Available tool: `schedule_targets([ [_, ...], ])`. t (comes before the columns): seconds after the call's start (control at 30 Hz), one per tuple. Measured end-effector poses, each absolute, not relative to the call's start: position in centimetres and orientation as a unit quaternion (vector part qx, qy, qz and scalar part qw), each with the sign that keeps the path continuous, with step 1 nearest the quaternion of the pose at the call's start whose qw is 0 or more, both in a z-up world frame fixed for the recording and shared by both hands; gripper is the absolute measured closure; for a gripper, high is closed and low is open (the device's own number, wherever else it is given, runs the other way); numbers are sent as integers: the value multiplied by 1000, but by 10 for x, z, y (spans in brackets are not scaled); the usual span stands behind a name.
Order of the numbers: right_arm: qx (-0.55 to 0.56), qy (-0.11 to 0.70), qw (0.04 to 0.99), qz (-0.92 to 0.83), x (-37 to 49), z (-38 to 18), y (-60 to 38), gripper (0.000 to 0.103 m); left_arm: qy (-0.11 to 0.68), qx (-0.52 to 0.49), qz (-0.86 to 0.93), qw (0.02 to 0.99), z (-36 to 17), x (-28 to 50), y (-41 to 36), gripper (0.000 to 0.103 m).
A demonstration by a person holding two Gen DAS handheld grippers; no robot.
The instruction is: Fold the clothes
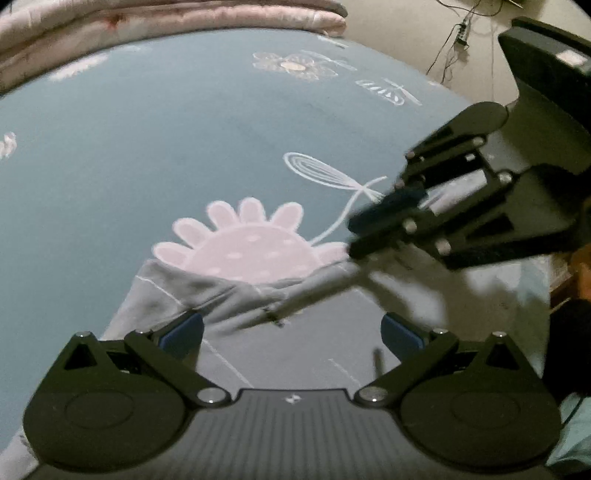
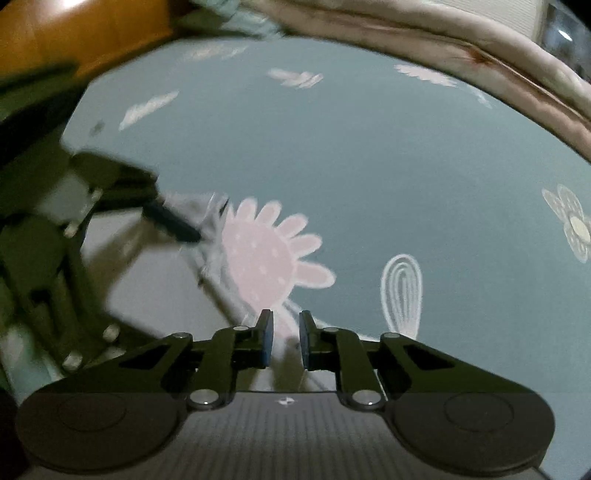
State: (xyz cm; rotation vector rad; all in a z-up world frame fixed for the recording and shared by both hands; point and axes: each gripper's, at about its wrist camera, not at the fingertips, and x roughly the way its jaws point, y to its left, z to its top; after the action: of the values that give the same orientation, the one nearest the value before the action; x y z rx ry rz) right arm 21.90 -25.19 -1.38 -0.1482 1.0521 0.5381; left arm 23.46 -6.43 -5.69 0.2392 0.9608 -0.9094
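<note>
A pale grey garment (image 1: 177, 295) lies on a blue bedsheet (image 1: 147, 147) and partly covers a pink flower print (image 1: 251, 247). My left gripper (image 1: 291, 328) hovers over the cloth, jaws wide open and nothing between its blue pads. My right gripper (image 1: 352, 238) reaches in from the right, and a taut ridge of the grey cloth runs up to its tips. In the right wrist view my right gripper (image 2: 284, 332) stands at the garment's (image 2: 140, 280) edge, its jaws nearly together with pale cloth in the narrow gap. One blurred left finger (image 2: 173, 225) shows at the left.
A rolled pinkish quilt (image 1: 147, 26) borders the far side of the bed, seen again as the quilt (image 2: 480, 48) at the top right. Cables (image 1: 458, 37) trail on the floor beyond the bed. Orange wooden furniture (image 2: 92, 37) stands at the top left.
</note>
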Motion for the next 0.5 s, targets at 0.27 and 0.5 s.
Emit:
schedule_targets([
  [0.27,-157,493,811,273,200,-19,-236,85,434,139,-422,784,-58,227,-62,1],
  [0.5,-189,489,799,296,202,-19,-235,85,435,140,-422,783,-57,229,-63,1],
])
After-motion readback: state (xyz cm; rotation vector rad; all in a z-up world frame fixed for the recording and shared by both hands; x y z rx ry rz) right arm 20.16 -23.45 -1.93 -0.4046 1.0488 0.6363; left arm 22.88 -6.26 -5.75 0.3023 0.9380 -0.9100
